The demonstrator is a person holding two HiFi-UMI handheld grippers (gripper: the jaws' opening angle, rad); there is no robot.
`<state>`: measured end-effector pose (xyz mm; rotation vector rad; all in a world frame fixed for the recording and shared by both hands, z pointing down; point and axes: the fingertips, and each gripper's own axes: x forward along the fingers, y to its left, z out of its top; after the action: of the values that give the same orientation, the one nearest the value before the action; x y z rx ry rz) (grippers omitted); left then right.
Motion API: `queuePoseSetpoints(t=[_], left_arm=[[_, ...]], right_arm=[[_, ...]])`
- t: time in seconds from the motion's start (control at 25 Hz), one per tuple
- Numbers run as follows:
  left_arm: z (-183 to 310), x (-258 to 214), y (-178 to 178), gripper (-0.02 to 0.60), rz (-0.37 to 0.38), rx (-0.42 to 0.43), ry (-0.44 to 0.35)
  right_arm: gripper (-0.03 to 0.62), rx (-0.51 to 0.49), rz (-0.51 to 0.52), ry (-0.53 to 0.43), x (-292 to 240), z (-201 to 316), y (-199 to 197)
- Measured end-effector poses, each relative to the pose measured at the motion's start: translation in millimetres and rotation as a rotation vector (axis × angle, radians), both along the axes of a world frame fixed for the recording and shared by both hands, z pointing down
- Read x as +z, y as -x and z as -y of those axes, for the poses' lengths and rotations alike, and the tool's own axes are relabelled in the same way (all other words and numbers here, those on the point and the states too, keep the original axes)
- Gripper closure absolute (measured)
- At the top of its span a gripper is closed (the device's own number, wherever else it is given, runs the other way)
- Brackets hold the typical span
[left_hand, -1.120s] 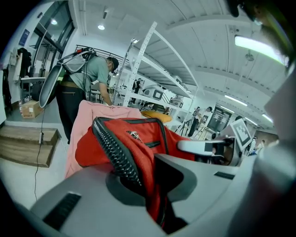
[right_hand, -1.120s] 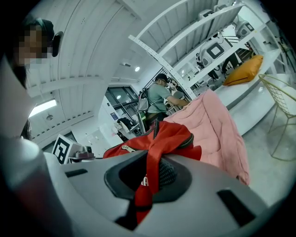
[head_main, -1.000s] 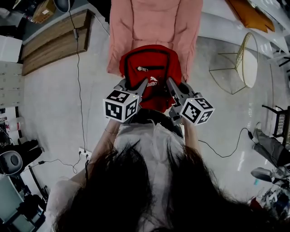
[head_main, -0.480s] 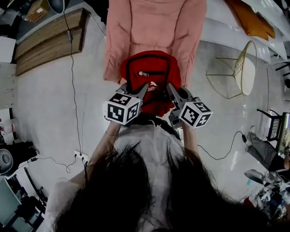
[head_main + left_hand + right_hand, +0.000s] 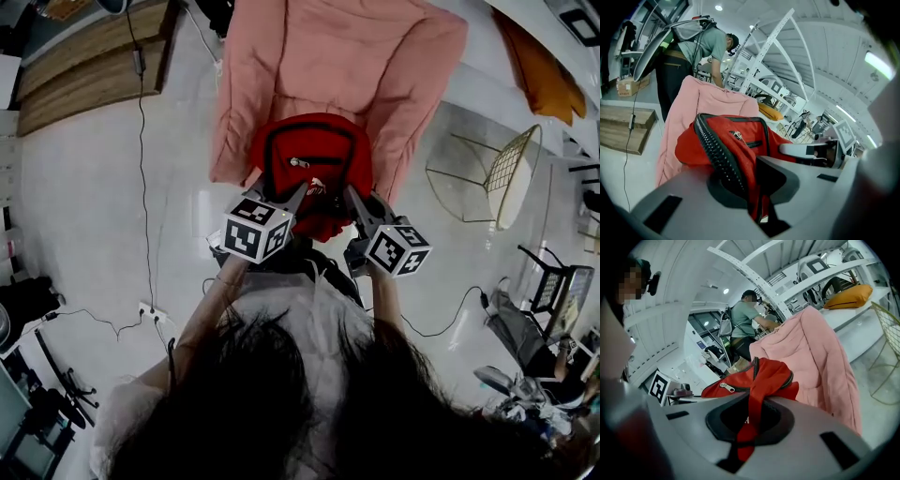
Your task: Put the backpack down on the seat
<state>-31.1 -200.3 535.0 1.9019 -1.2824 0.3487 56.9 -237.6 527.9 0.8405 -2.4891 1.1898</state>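
A red backpack (image 5: 309, 164) with black zips hangs between my two grippers, over the front part of a pink padded seat (image 5: 323, 66). My left gripper (image 5: 302, 190) is shut on the backpack's (image 5: 736, 150) near edge, at its black zip. My right gripper (image 5: 349, 192) is shut on a red fold of the backpack (image 5: 759, 380) on the other side. In both gripper views the pink seat (image 5: 815, 357) rises just behind the bag. Whether the bag's underside touches the cushion is hidden.
A gold wire chair (image 5: 502, 169) stands to the right of the seat. A black cable (image 5: 141, 169) runs over the pale floor at the left, beside wooden boards (image 5: 75, 84). A person in a grey shirt (image 5: 701, 44) bends over a bench behind the seat.
The backpack and both grippers have moved forward, further over the pink seat. More of the seat now shows around the bag. Both grips hold unchanged.
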Motion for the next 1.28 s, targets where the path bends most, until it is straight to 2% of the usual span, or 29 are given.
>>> queuePoseSetpoints(t=[0.36,0.6,0.72,0.84,1.0,1.2,1.28], left_arm=[[70.0,58.3,51.0,0.526,-0.025,-0.036,0.065],[126.6,126.6,57.9,0.526,-0.048,-0.093,0.121],[146.4,150.7,70.1,0.526,-0.093,-0.122,0.15],[157.6,168.0,79.8,0.525,-0.138,-0.128,0.172],[165.5,207.8,87.9,0.526,-0.102,-0.108,0.233],[147.6,252.4,110.8,0.525,-0.115,-0.189,0.352],[143.1,270.2,117.1,0.525,-0.099,-0.221,0.387]], right_arm=[[0.554,-0.049,-0.097,0.068,59.6,67.9,51.4],[0.554,-0.118,-0.179,0.116,127.0,126.2,56.8],[0.554,-0.151,-0.243,0.141,154.2,148.2,69.6],[0.554,-0.173,-0.302,0.171,177.4,161.7,82.7],[0.553,-0.201,-0.374,0.205,211.2,175.8,83.3],[0.553,-0.253,-0.468,0.21,243.7,168.9,97.1],[0.553,-0.256,-0.514,0.212,257.6,169.5,100.8]])
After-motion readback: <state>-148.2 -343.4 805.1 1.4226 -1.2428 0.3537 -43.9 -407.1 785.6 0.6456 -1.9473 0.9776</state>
